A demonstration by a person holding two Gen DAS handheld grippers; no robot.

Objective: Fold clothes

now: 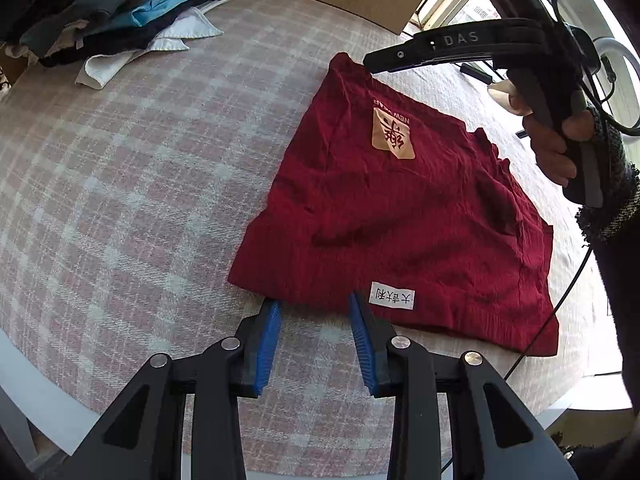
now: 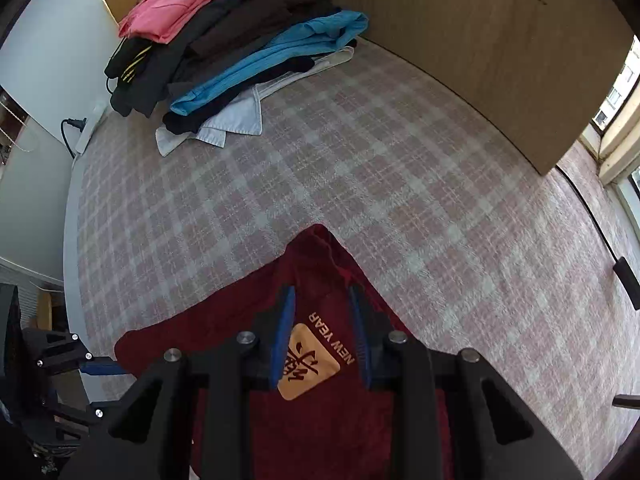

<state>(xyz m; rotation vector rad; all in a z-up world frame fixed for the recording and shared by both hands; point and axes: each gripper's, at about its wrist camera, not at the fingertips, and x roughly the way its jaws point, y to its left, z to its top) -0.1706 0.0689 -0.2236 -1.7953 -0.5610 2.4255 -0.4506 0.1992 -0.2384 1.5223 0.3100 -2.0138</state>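
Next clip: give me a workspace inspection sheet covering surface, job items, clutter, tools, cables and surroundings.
Surface: checked pink and grey cloth covers the table.
Job's things: dark red garment lies flat, partly folded, orange patch facing up; pile of clothes at the far corner.
Clutter: nothing seen.
Grippers: left tool open at the garment's near hem; right tool open above the patch end, contact unclear.
Cables: black cable hangs past the right hand; plug lead at the table edge.
Surroundings: wooden board, windows.
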